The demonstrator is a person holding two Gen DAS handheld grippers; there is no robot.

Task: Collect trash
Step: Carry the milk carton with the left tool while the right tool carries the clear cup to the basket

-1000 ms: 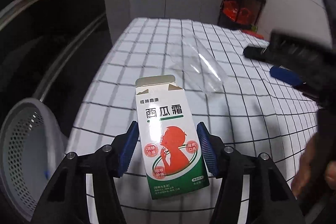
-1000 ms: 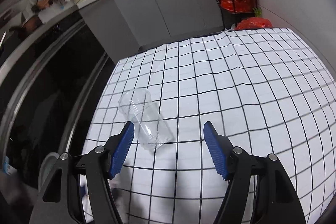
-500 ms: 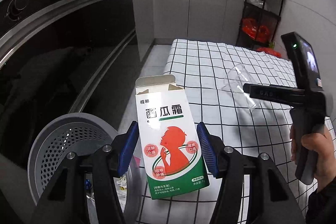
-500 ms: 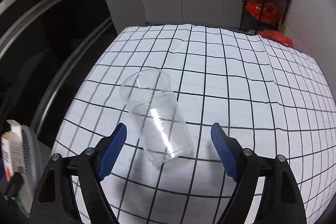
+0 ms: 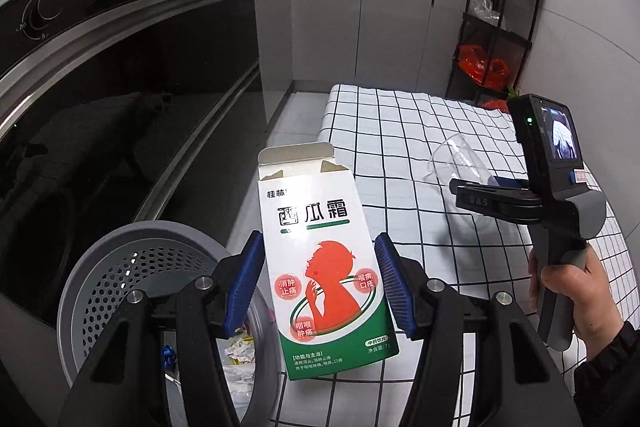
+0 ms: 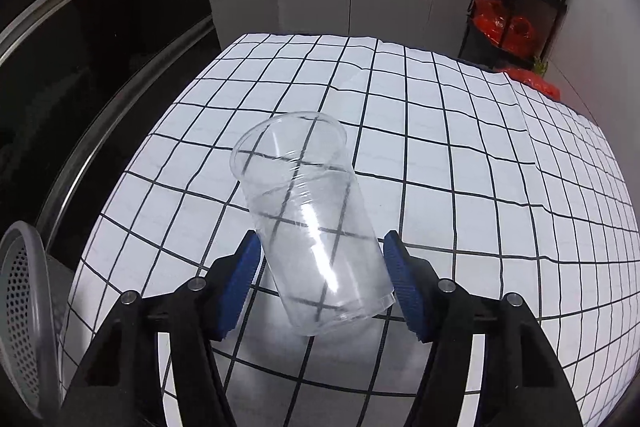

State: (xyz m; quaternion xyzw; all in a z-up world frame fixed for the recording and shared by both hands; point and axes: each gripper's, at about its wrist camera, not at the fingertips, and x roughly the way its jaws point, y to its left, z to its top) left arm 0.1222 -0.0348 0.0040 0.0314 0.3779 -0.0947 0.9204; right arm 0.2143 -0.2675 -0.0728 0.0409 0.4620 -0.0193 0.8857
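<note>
Two pickups underway: left tool (image 5: 318,287) pinches the medicine box (image 5: 326,267) above the worktop (image 5: 400,131) edge, perforated trash bin (image 5: 132,251) at 8 o'clock w/ scraps inside. Right tool (image 6: 322,281) is closing on the clear plastic cup (image 6: 310,223) lying on its side btw. the pads (image 6: 402,283). Next, probably: swing box over bin & release, firm up cup grip before lifting.

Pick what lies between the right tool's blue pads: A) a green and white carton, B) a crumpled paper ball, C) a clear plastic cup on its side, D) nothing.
C: the right wrist view shows the clear plastic cup lying on its side on the checked cloth, between the closing pads of the right tool.
</note>
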